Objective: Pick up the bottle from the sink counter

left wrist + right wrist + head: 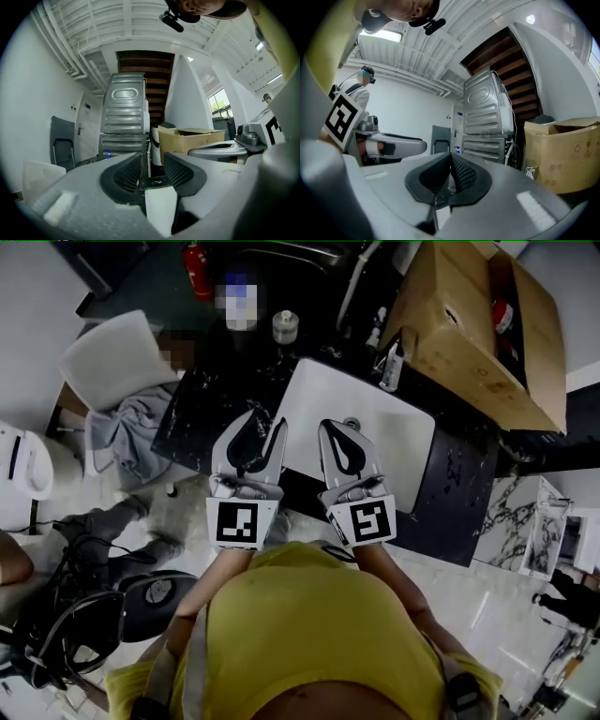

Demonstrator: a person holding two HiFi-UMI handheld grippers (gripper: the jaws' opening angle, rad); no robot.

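A small white spray bottle [392, 367] with a dark top stands on the black marble counter [202, 418], at the far right corner of the white sink basin [375, 418], beside a cardboard box. Both grippers hover over the near edge of the basin, well short of the bottle. My left gripper [262, 420] [152, 155] is open, with nothing between its ribbed pads. My right gripper [342, 425] [451, 157] has its tips together and holds nothing.
A large open cardboard box [469, 324] fills the counter's far right. A lidded jar [285, 326] stands behind the basin, next to the tap. A white chair [112, 357] with grey cloth is at the left. Cables and gear lie on the floor at lower left.
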